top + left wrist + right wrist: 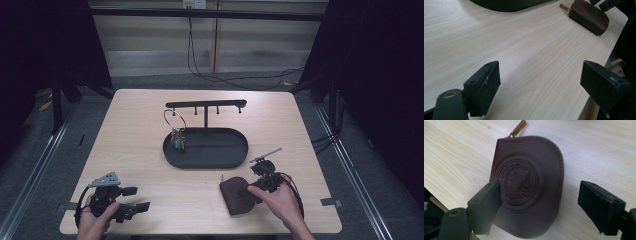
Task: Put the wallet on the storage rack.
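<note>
The pouch [529, 185], a brown leather coin purse with an embossed round emblem and a brass zip pull, lies flat near the front right edge of the desk [150, 150], with the right hand-held gripper [537, 202] poised just above it. In the right gripper view its jaws stand wide, one over the pouch's left part and the other out over bare wood past the curved stitched edge, and nothing is held. For a clean pick the jaws should, I judge, be shifted so that both straddle the body. Then they can be lowered until the pads reach desk level before closing, since so flat a thing gives little to bite on. Tipping one pad under the curved edge may help lift it. The pull points away toward the tray, so it is best kept out of the pinch.

The left hand-held gripper [132, 200] rests at the front left corner, jaws wide apart over bare wood, well apart from the pouch.

Farther back, a dark oval tray [235, 150] carries a T-shaped stand [206, 106] with a key ring [175, 127] hanging from it.
</note>
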Demonstrator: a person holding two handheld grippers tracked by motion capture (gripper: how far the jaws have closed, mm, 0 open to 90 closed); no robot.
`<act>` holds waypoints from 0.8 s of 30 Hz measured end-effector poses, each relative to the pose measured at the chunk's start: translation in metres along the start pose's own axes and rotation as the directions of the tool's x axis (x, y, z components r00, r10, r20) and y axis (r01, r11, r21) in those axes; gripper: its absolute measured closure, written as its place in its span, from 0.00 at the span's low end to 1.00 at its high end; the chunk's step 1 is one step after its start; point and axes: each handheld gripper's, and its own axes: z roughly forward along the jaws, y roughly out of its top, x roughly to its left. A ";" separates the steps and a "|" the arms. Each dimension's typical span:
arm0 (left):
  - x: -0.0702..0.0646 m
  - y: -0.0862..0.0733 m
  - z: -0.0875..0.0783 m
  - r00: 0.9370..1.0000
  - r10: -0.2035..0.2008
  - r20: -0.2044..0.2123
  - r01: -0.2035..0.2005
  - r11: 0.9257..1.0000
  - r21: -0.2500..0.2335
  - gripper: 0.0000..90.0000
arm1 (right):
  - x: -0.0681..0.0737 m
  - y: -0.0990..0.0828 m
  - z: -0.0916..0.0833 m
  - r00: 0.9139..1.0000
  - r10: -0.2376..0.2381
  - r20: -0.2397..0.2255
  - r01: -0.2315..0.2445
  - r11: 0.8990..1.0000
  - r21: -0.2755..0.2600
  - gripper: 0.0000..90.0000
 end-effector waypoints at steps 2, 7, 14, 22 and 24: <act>0.000 0.000 0.000 1.000 -0.005 0.004 0.005 1.000 0.002 0.19 | 0.001 0.005 0.004 1.000 -0.008 -0.008 0.008 0.999 0.032 0.21; -0.002 0.000 -0.001 0.999 0.026 -0.042 -0.025 1.000 0.016 0.20 | 0.001 0.019 0.008 1.000 -0.022 0.022 0.020 0.996 0.085 0.21; 0.001 0.001 -0.003 0.999 0.010 -0.030 -0.010 1.000 0.001 0.20 | 0.004 0.027 0.021 1.000 -0.021 0.015 0.018 0.980 0.199 0.18; 0.002 0.000 -0.004 0.999 0.007 -0.032 -0.007 1.000 0.011 0.20 | 0.003 0.030 0.024 1.000 0.013 0.018 -0.016 0.980 0.196 0.17; 0.003 0.000 -0.003 1.000 -0.001 -0.030 0.002 1.000 0.028 0.20 | 0.004 0.031 0.026 1.000 0.018 0.017 -0.021 0.980 0.198 0.16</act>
